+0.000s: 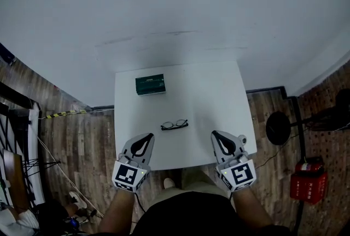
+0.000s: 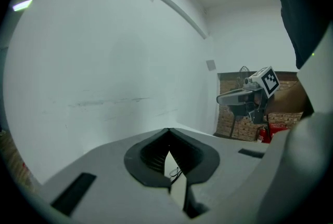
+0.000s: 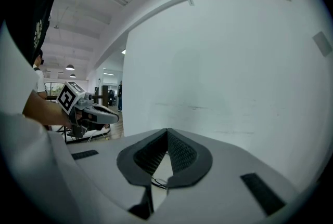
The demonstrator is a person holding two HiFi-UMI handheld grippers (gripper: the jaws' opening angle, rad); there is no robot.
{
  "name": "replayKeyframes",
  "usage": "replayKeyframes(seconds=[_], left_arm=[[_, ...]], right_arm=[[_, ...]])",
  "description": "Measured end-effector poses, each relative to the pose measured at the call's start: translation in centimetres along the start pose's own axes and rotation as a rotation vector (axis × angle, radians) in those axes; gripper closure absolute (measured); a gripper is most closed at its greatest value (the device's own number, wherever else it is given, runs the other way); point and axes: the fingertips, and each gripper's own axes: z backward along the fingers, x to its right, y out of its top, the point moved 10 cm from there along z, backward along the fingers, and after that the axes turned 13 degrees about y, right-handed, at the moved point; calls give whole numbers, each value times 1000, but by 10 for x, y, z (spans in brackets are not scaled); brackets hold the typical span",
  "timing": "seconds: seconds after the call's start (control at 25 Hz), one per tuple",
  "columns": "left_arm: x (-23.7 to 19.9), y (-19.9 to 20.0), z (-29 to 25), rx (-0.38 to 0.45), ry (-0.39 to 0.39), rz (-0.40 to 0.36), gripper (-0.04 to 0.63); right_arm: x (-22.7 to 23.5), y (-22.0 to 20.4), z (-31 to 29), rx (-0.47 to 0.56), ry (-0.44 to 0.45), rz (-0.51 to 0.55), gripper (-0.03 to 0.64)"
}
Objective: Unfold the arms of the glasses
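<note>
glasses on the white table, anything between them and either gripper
Nothing visible does. Only bare table lies between the glasses and the left gripper and right gripper, both over the near edge. The green box sits beyond the glasses, toward the far edge, out of the way.

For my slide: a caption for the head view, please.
The left tool and right tool, both shut, flank glasses near green box on white table.

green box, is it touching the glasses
No, the green box sits apart from the glasses, farther back on the table.
</note>
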Motion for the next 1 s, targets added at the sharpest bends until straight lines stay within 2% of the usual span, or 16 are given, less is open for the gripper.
replayKeyframes(seconds=[0.36, 0.52, 0.72, 1.0], left_arm=[[8, -3, -56, -149, -55, -18, 589], [20, -9, -81, -270, -97, -96, 589], [32, -17, -105, -348, -97, -147, 589], [53, -47, -137, -463, -97, -337, 589]], right_arm=[[46, -1, -12, 13, 31, -12, 617], [70, -1, -19, 13, 56, -20, 617], [94, -3, -37, 38, 112, -37, 617], [126, -9, -55, 57, 165, -56, 617]])
